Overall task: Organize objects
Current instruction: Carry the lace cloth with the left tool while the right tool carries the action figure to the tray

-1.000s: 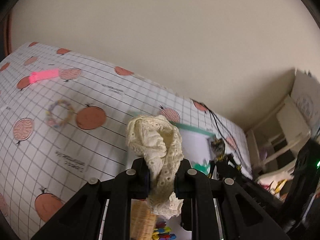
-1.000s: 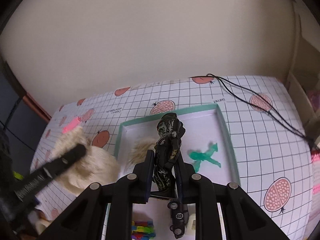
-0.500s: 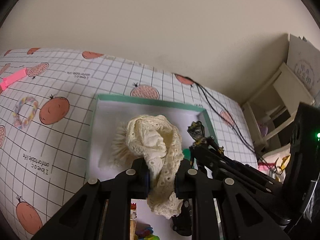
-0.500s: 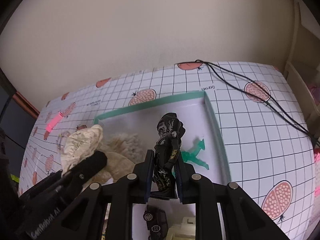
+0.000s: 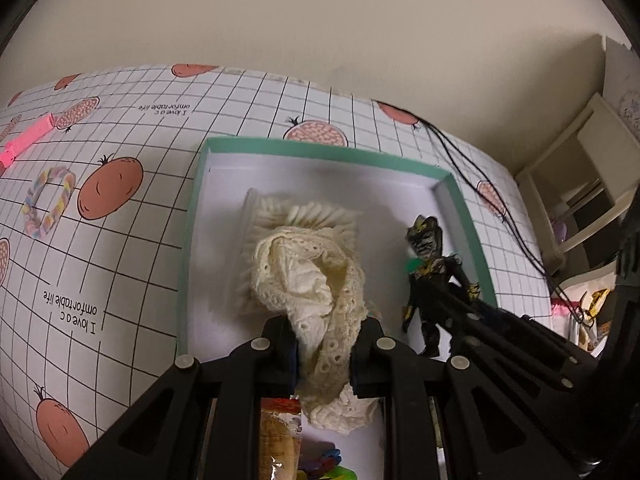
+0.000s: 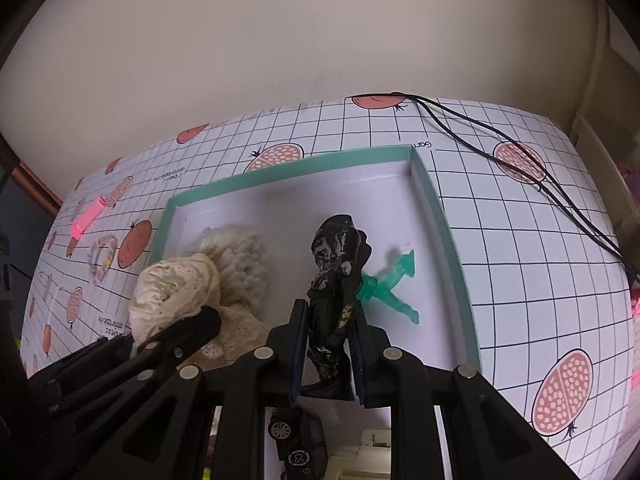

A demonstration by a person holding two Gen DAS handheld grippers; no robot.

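Dim warm indoor light, soft shadows, strong fisheye bending with dark corners (slight blur throughout)

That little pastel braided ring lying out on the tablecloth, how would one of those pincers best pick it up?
The braided ring lies flat on the checked tablecloth, left of the teal box, with nothing touching it. Probably best to come straight down from above, one jaw inside the hole and one outside, pinching a single side of the braid. Both grippers are full now.

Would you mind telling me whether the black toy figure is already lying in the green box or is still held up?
Still held. The black toy figure stands upright, clamped between the right gripper fingers above the green box; no contact with the floor shows.
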